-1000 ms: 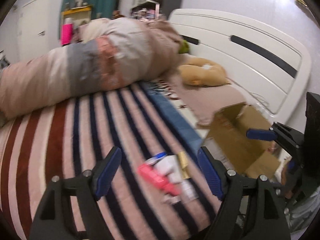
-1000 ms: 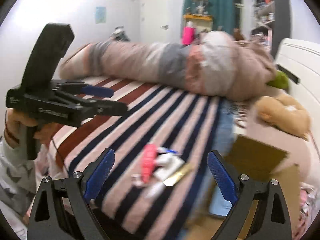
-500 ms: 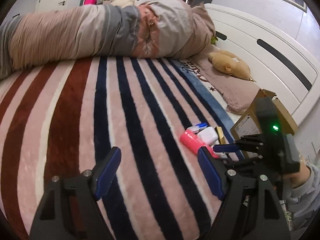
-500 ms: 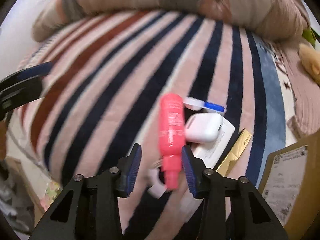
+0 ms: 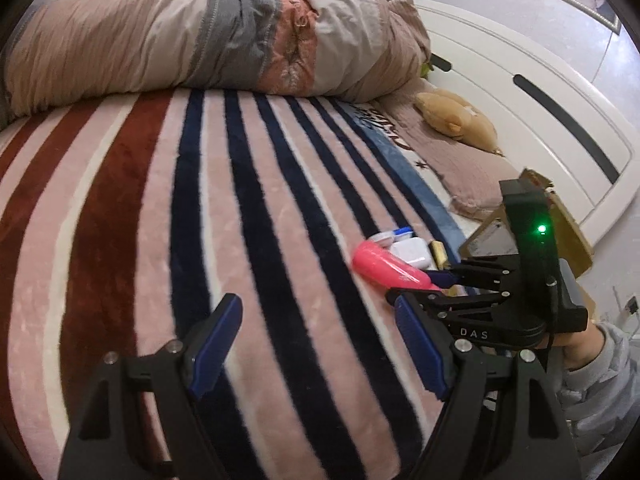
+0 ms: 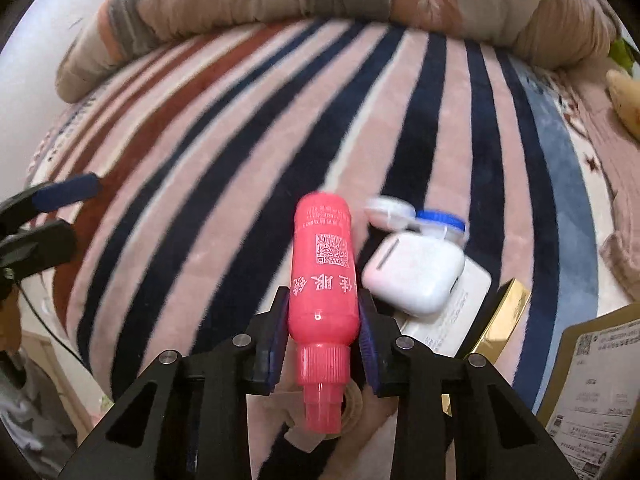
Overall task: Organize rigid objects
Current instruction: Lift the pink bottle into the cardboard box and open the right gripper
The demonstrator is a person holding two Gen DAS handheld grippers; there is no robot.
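A pink bottle (image 6: 324, 280) lies on the striped blanket (image 6: 240, 160), nozzle toward the camera. My right gripper (image 6: 323, 308) is closing, and both blue pads touch the bottle's lower body. Just right of the bottle sit a white earbud case (image 6: 416, 272), a white-and-blue lens case (image 6: 416, 216), a flat white box (image 6: 460, 312) and a gold box (image 6: 504, 316). The left wrist view shows the same pink bottle (image 5: 384, 266) with the right gripper (image 5: 420, 289) on it. My left gripper (image 5: 316, 308) hovers open over bare blanket left of the pile, nothing between its fingers.
An open cardboard box (image 5: 568, 216) stands at the bed's edge right of the pile. A rolled duvet (image 5: 200, 40) lies across the far side. A tan plush toy (image 5: 456, 120) rests by the white headboard (image 5: 540, 92). A person's hand and sleeve (image 5: 592, 364) hold the right gripper.
Both grippers came down toward the blanket. The right gripper narrowed from wide open and now grips the pink bottle. The left gripper stayed open.
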